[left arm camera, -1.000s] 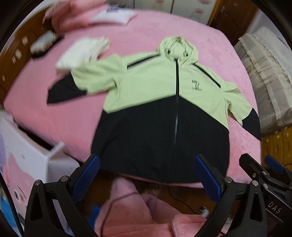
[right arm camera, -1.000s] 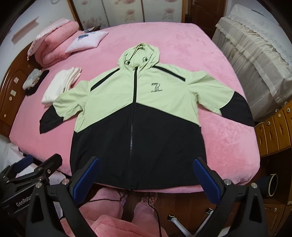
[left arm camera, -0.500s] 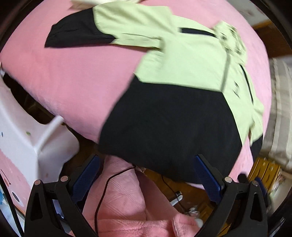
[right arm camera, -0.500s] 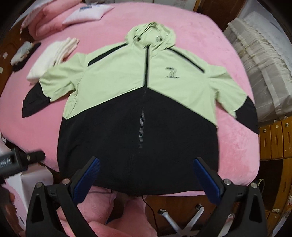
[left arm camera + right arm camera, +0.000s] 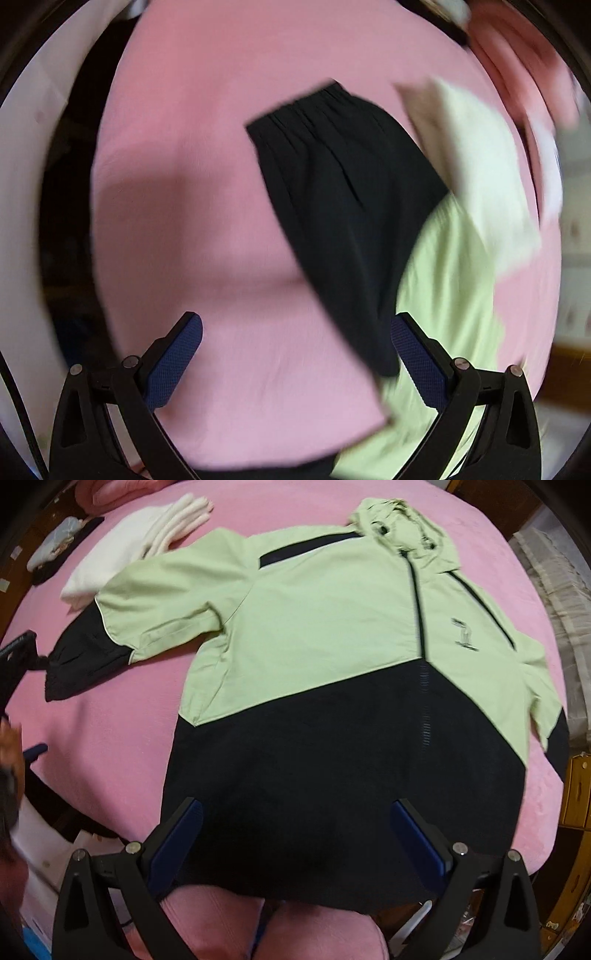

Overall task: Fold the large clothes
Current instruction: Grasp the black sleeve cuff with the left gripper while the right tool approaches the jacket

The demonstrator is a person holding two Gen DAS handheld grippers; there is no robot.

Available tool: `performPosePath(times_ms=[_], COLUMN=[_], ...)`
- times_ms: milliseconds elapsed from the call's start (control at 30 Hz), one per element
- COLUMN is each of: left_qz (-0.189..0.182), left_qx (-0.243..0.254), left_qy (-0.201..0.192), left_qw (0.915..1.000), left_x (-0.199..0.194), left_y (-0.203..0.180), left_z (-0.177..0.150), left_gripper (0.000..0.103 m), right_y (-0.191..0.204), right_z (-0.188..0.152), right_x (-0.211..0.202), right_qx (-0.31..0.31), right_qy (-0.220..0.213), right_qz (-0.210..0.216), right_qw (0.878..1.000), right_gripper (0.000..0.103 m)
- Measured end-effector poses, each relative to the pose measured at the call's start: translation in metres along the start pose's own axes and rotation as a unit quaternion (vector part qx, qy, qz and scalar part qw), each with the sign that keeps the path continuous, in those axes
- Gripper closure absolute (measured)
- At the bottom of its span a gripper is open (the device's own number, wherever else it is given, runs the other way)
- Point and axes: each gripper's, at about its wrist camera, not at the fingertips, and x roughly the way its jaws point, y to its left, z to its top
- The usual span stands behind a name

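Observation:
A light green and black hooded jacket (image 5: 332,657) lies flat, front up, on a pink bed (image 5: 129,709), hood at the far end. My right gripper (image 5: 295,830) is open and empty above the black hem. My left gripper (image 5: 295,350) is open and empty, just above the bed beside the jacket's left sleeve; the black cuff (image 5: 343,206) runs up from my right finger, with the green sleeve part (image 5: 447,295) beyond it. The left wrist view is blurred. The left gripper's tip (image 5: 35,751) shows at the left edge of the right wrist view.
A folded white garment (image 5: 140,546) lies next to the left sleeve, also in the left wrist view (image 5: 476,162). Small dark and grey items (image 5: 55,550) sit at the bed's far left. Pink bedding (image 5: 524,66) is piled behind. A wooden cabinet (image 5: 576,790) stands right.
My left gripper has swung left and down from over the hem to the left sleeve's cuff. My right gripper has moved closer to the jacket, over the hem. Both stayed open.

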Motion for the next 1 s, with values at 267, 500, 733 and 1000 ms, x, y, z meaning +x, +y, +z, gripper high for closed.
performPosePath(times_ms=[267, 500, 733, 1000], left_qz=[-0.036, -0.109, -0.21, -0.308], left_qx=[-0.077, -0.084, 0.0, 0.223], left_qy=[-0.063, -0.065, -0.101, -0.13], left_qw=[0.9944, 0.9883, 0.9724, 0.9157], left_x=[0.063, 0.077, 0.031, -0.058], left_y=[0.008, -0.008, -0.049, -0.161], left_z=[0.066, 0.096, 0.096, 0.01], left_gripper=[0.036, 0.094, 0.098, 0.098], right_y=[0.007, -0.009, -0.019, -0.043], right_z=[0.011, 0.024, 0.034, 0.037], right_x=[0.04, 0.058, 0.055, 0.046], right_qx=[0.012, 0.056, 0.076, 0.091], right_qy=[0.01, 0.013, -0.006, -0.046], right_qz=[-0.011, -0.028, -0.025, -0.007], right_qw=[1.0, 0.998, 0.997, 0.995], right_gripper=[0.002, 0.002, 0.002, 0.002])
